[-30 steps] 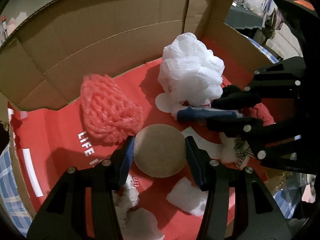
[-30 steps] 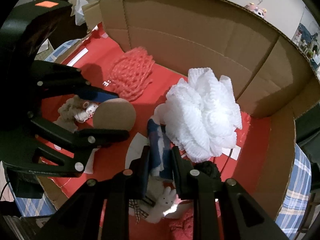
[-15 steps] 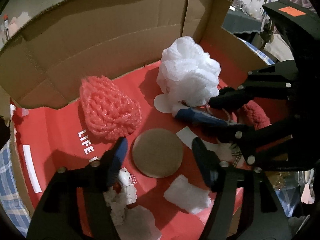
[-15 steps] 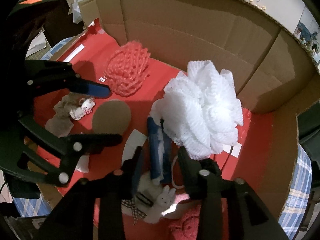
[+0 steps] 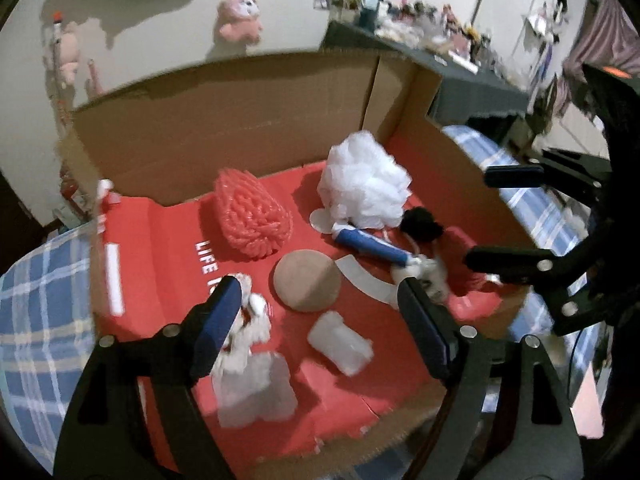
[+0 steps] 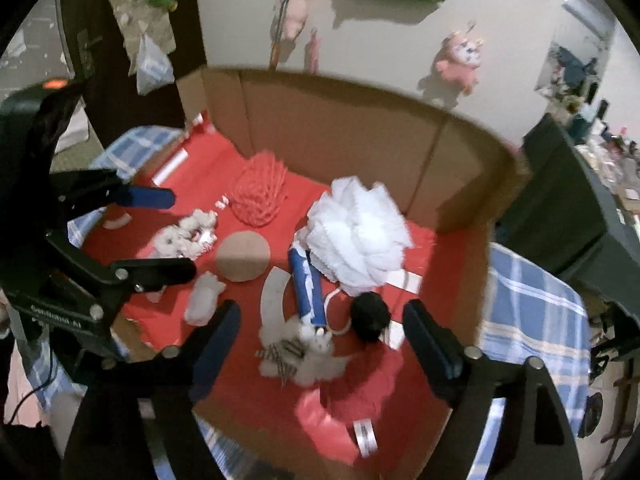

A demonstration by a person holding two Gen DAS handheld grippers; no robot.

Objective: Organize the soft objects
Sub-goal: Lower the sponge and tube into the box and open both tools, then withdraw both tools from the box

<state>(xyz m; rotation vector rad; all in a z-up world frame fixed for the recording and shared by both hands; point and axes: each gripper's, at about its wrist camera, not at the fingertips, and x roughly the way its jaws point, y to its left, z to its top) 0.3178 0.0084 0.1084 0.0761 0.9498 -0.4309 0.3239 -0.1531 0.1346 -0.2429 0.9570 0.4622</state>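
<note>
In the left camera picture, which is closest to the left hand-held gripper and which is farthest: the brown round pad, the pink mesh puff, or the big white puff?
1. Brown round pad: nearest, just ahead of the left hand-held gripper, whose jaws are opening with nothing between them.
2. Pink mesh puff: farther back, a little to the left.
3. Big white puff: farthest, back right by the box wall.

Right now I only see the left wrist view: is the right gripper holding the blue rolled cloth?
Observer: No. The right gripper hangs over the blue rolled cloth, its jaws opening with nothing between them. The cloth lies on the red cardboard box floor.
Reviewer: What's the white blob at the roll's near end?
Observer: A white plush rabbit wearing a striped bow.
Reviewer: Anything nearer still?
Observer: A small white tape roll on crumpled red fabric.
</note>
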